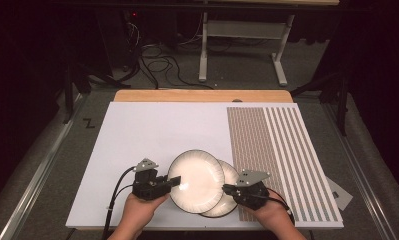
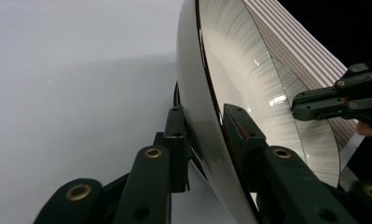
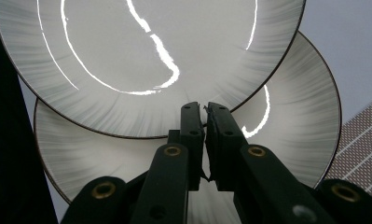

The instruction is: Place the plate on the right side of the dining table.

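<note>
Two plates on the white counter (image 1: 137,135), near its front edge, each met by a hand-held gripper. The upper plate (image 1: 196,181) overlaps the lower plate (image 1: 229,197), which juts out to the right beneath it, beside the striped sheet (image 1: 282,150).

The left gripper (image 1: 175,181) is clamped on the left rim of the upper plate: in the left gripper view one jaw lies under the rim (image 2: 207,135) and the other on its inner face, and that side of the plate is tipped up off the counter. The right gripper (image 1: 227,188) has its jaws drawn nearly together; in the right gripper view they stand at the near edge of the upper plate (image 3: 146,60), over the lower plate (image 3: 286,116). Whether they nip a rim or merely sit closed against it cannot be told.

The step in hand appears to be parting the stack. To do it well:
- Keep the left grip seated deep on the rim; glazed ware slips from a shallow pinch.
- Lift the upper plate clear before moving it sideways, so its foot does not drag across the lower plate.
- Use the right gripper to steady the lower plate against sliding.
- Hold the tilt modest; a steep angle loads one edge of the jaws.
</note>
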Demonstrator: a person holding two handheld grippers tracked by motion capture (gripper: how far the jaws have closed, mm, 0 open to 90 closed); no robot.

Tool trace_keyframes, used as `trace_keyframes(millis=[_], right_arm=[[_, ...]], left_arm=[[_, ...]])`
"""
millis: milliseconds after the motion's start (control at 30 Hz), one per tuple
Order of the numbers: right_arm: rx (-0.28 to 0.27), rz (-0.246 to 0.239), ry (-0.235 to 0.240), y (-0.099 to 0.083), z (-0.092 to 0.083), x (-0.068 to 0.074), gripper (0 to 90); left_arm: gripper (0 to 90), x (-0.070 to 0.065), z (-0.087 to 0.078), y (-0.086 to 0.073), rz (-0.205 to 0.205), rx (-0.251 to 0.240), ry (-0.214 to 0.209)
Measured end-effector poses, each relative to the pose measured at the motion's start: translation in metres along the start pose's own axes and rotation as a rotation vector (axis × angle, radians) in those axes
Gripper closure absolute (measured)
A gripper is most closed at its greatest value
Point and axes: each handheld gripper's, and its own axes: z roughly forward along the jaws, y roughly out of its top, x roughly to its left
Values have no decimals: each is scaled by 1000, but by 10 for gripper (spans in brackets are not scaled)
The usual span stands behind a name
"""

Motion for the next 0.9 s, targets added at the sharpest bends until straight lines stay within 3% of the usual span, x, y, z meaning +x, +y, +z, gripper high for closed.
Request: trace_keyframes(millis=[200, 467, 767, 900], right_arm=[[-16, 13, 7, -1, -7, -1, 822], [-88, 54, -18, -2, -24, -8, 753], [-175, 124, -77, -10, -45, -24, 609], [-205, 150, -100, -15, -55, -31, 576]], left_arm=[[746, -2, -2, 0, 0, -28, -19], [759, -5, -4, 0, 9, -56, -29], [789, -10, -8, -1, 50, -119, -72], [798, -17, -8, 1, 83, -140, -68]])
